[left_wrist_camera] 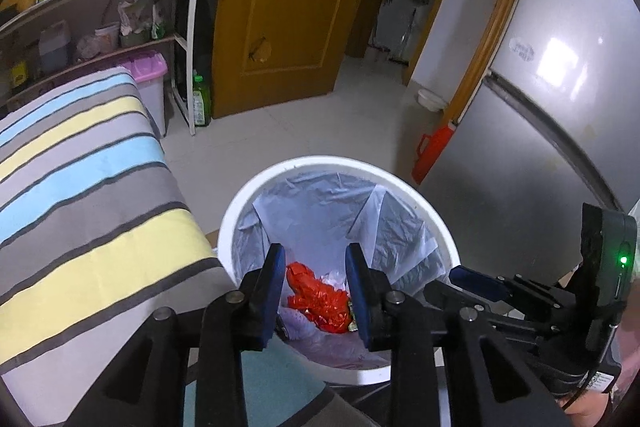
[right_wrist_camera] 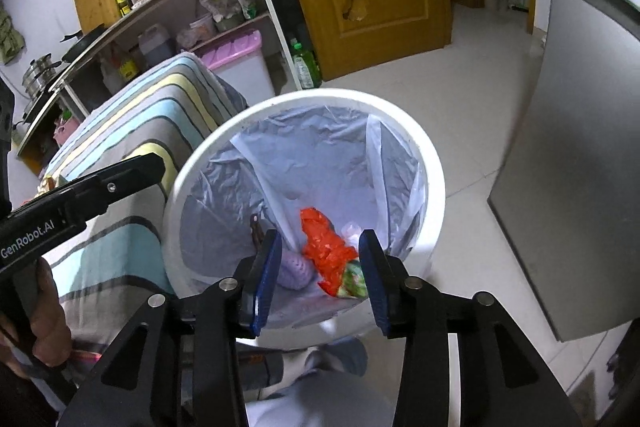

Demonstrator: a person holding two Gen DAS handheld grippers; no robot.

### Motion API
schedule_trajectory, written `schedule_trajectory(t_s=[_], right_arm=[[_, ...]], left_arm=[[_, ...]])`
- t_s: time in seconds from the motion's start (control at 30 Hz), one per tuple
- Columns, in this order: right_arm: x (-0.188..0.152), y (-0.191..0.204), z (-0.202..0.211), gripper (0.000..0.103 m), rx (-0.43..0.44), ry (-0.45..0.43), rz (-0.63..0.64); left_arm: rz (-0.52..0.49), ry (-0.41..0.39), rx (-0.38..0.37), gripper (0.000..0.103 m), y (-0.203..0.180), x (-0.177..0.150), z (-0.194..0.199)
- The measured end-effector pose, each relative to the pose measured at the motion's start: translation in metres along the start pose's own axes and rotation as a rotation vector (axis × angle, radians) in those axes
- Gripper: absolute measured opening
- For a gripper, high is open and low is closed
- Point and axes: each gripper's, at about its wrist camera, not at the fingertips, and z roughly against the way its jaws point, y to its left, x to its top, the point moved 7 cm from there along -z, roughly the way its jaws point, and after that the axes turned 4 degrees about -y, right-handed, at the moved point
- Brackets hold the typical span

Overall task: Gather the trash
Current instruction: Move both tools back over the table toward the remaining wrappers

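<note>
bin: white bin [left_wrist_camera: 436, 227] w/ clear liner, on floor beside striped tabletop [left_wrist_camera: 100, 187]
trash: red wrapper [right_wrist_camera: 328, 251] lying inside bin, on other scraps
left tool [left_wrist_camera: 316, 291]: jaws apart, nothing held, over bin
right tool [right_wrist_camera: 320, 279]: jaws apart, empty, over bin

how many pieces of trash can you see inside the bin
3: a red wrapper mid-bin, a purple knitted item left of it, a clear plastic scrap to its right. More may lie underneath.
</note>
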Motion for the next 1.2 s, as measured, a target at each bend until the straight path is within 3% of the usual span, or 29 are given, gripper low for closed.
schedule_trajectory(t_s=[0.27, 0.57, 1.2], right_arm=[[0.015, 0.019, 0.032, 0.041, 0.031, -0.098, 0.027], [0.028, 0.069, 0.064, 0.041, 0.109, -0.187, 0.088], [0.015, 0.191, 0.070, 0.041, 0.287, -0.186, 0.256]], left_arm=[[0.006, -0.093, 0.025, 0.031, 0.013, 0.005, 0.050], [0.033, -0.172, 0.078, 0.031, 0.041, 0.000, 0.107], [0.141, -0.286, 0.244, 0.031, 0.130, -0.029, 0.212]])
